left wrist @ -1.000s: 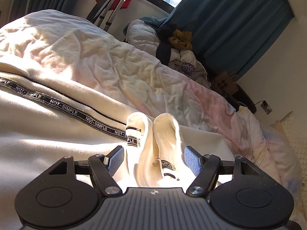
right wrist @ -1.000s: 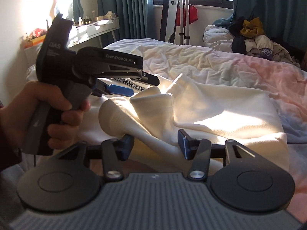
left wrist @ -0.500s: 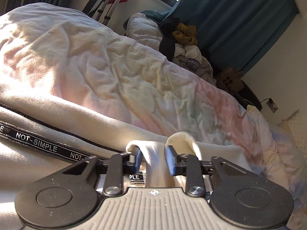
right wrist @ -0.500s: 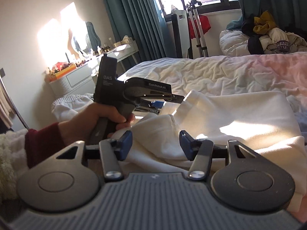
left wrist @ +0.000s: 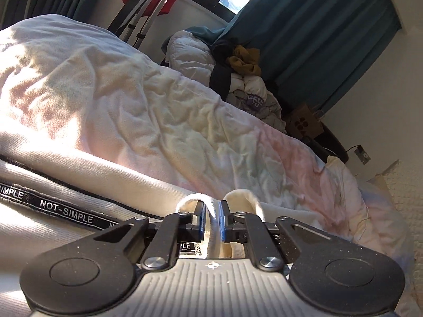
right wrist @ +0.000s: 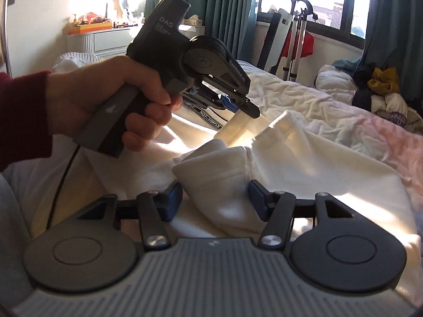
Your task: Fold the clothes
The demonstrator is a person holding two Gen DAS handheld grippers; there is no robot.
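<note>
A cream garment (right wrist: 304, 163) with a black "NOT-SIMPLE" band (left wrist: 66, 211) lies on the bed. My left gripper (left wrist: 211, 220) is shut on a raised fold of its cream fabric (left wrist: 211, 227). In the right wrist view the left gripper (right wrist: 246, 108) is held by a hand and pinches the garment's edge, lifting it. My right gripper (right wrist: 215, 198) is open, its blue pads on either side of a bunched cream fold (right wrist: 214, 169) without closing on it.
The bed has a wrinkled white and pink cover (left wrist: 171, 121). A pile of clothes (left wrist: 238, 74) sits at the far end by teal curtains (left wrist: 317, 39). A folded stand (right wrist: 296, 34) leans by the window. A white dresser (right wrist: 97, 39) stands at the left.
My left gripper has closed on the cream fold and lifted it. My right gripper stays open and has moved closer to the bunched fabric.
</note>
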